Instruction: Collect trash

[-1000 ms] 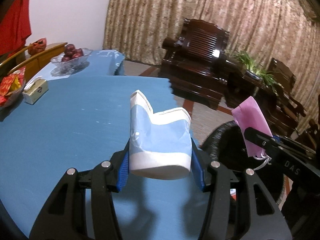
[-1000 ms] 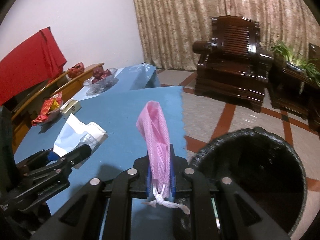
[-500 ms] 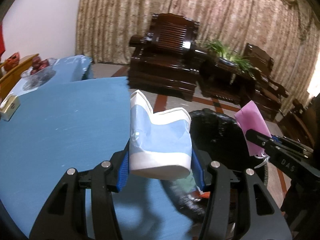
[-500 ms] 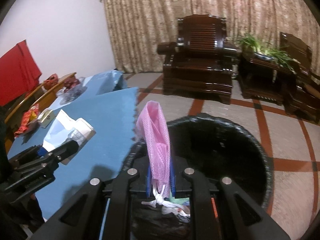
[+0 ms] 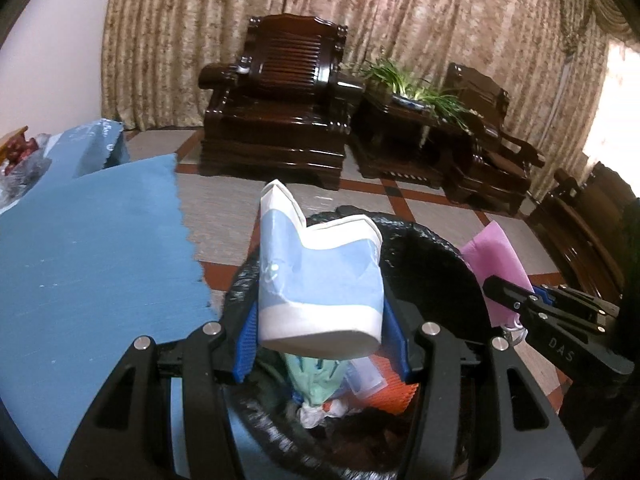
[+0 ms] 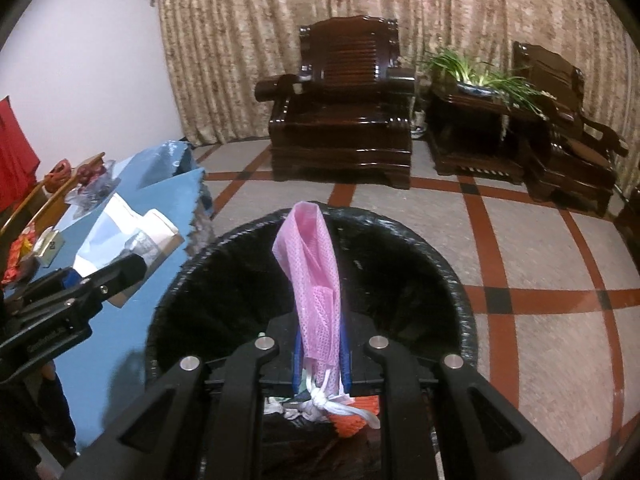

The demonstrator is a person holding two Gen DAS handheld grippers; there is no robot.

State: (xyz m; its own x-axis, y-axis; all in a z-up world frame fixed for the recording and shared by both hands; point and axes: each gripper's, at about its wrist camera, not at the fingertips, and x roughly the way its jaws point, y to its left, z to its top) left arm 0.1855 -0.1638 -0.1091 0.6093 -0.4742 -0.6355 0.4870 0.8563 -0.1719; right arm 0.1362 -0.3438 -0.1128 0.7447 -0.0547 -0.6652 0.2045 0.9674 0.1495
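Observation:
My left gripper (image 5: 320,340) is shut on a blue and white paper wrapper (image 5: 316,280) and holds it over the black-lined trash bin (image 5: 432,256). My right gripper (image 6: 322,360) is shut on a pink mesh bag (image 6: 314,276) with a white knotted tie, over the same bin (image 6: 452,280). Each gripper shows in the other's view: the right one (image 5: 520,304) with the pink bag (image 5: 496,264), the left one (image 6: 100,284) with the wrapper (image 6: 132,232). Several pieces of trash (image 5: 320,384) lie in the bin.
The table with the blue cloth (image 5: 88,240) stands left of the bin, with a fruit bowl (image 6: 94,190) and a small box (image 6: 50,244) at its far end. Dark wooden armchairs (image 6: 344,120) and a plant stand (image 6: 480,116) line the curtained wall across a tiled floor.
Both grippers have swung right, off the table and over the trash bin, each still holding its item.

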